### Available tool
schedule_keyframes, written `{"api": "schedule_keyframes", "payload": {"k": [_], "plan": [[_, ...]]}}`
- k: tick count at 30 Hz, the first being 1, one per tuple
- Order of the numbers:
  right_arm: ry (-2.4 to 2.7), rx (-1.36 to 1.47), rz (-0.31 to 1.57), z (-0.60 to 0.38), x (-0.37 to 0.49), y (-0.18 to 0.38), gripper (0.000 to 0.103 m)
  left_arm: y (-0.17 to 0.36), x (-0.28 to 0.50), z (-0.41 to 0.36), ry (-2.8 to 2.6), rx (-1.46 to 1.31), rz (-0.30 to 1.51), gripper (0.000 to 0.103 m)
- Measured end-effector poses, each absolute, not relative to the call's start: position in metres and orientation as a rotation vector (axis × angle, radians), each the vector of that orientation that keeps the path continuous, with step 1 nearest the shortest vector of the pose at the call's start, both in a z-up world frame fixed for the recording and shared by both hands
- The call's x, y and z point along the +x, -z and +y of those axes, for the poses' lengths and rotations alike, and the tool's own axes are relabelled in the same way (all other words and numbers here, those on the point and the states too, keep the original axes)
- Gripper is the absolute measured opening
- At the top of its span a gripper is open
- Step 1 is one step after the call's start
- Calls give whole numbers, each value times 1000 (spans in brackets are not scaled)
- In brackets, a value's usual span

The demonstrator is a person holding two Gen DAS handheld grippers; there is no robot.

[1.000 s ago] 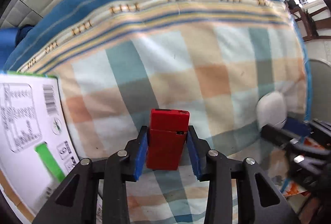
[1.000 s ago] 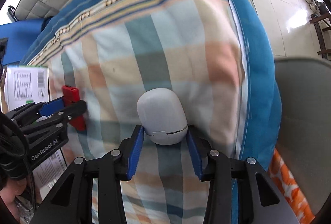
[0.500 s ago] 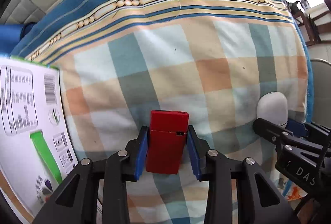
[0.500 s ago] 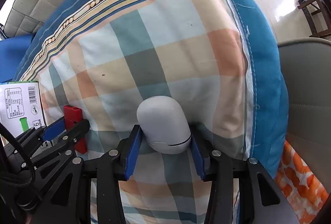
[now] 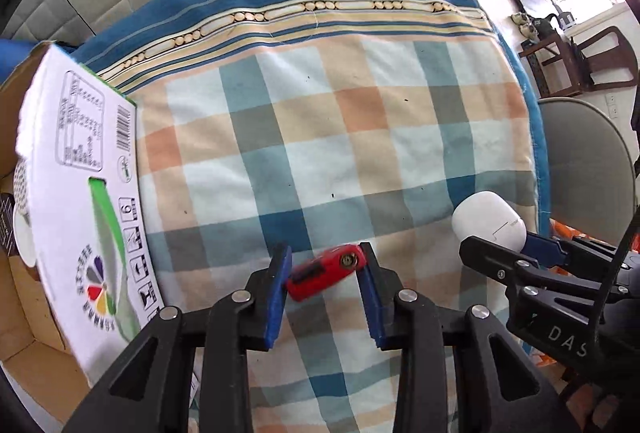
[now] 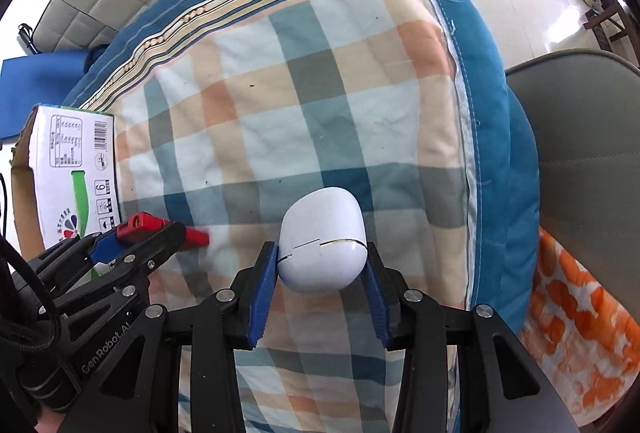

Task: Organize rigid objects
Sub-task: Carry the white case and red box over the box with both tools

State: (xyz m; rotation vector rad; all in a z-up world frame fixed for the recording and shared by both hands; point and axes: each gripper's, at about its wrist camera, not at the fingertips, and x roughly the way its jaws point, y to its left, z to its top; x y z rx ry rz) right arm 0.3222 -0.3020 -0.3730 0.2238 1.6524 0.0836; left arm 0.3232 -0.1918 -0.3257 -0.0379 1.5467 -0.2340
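A small red rectangular box (image 5: 325,276) lies tilted on the checked blanket (image 5: 340,137) between the blue pads of my left gripper (image 5: 325,289), whose jaws stand wide, with a gap at the left pad. The box also shows in the right wrist view (image 6: 160,227). A white rounded case (image 6: 322,247) sits on the blanket between the pads of my right gripper (image 6: 322,289), jaws spread, small gaps on both sides. The case also shows in the left wrist view (image 5: 488,219) at the right.
An open cardboard box (image 5: 76,169) with white printed flap stands at the left of the blanket; it holds a white cup (image 5: 22,193). A grey chair (image 6: 580,137) and orange patterned cloth (image 6: 580,329) lie right. The blanket's blue edge (image 6: 500,113) drops off at the right.
Both grippers have opened. The red box has dropped out of the left pads and lies tilted on the blanket. The white case is released and rests on the blanket.
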Motion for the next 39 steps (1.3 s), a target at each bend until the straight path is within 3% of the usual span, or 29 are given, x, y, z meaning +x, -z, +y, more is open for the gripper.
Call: {"api": "schedule_keyframes", "payload": {"k": [18,28,33,39], "plan": [[-135,197,1563,-288,291,294,43,254,304,-123,250,-151,1377,29],[-317,127,1476,-184,279,216,43,167,272,1,177,-230,1207,29],[-401,103,1473,-99,270,212,43,176,255,75,104,-259,1207,29],[-436,81,1518,-12,267,250,43,229,245,144,49,-318,1295,29]]}}
